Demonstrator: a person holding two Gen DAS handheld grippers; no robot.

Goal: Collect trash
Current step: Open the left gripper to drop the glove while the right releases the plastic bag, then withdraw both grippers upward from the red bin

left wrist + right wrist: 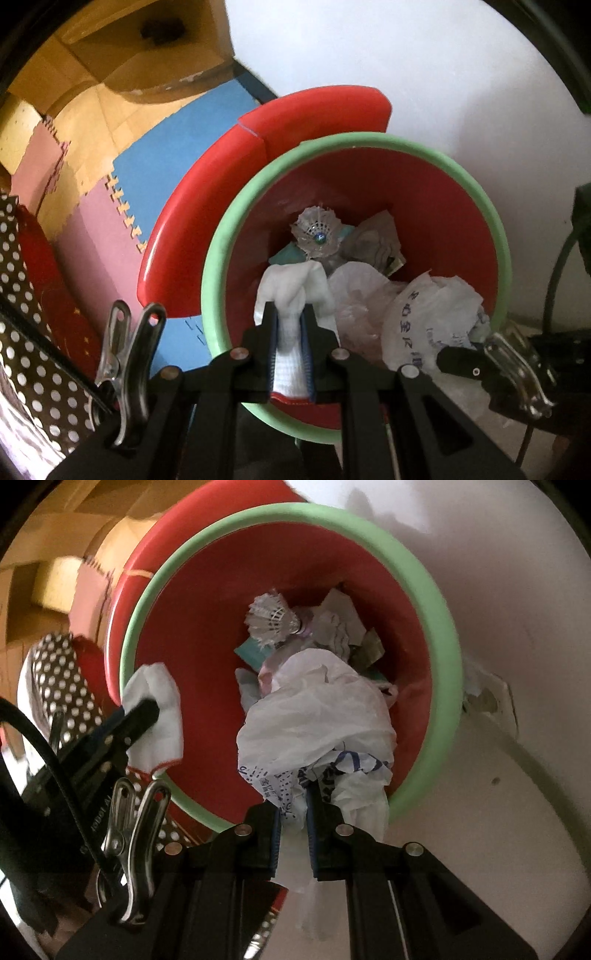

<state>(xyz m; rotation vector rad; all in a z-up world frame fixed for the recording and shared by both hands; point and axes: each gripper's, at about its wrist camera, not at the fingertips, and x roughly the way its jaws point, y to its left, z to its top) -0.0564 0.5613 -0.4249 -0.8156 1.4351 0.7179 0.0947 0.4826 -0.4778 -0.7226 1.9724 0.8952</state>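
Observation:
A red bin with a green rim stands against the wall, seen from above. Inside lie a white shuttlecock, crumpled paper and other scraps. My left gripper points straight down over the bin's near side, shut on a white cloth with a red edge; the right wrist view shows that cloth over the rim. My right gripper is shut on a crumpled white plastic bag with blue print, which hangs into the bin.
A red curved plastic piece leans behind the bin. Blue and pink foam mats cover the floor at left. Polka-dot fabric lies at the near left. A white wall with a socket is on the right, with a dark cable.

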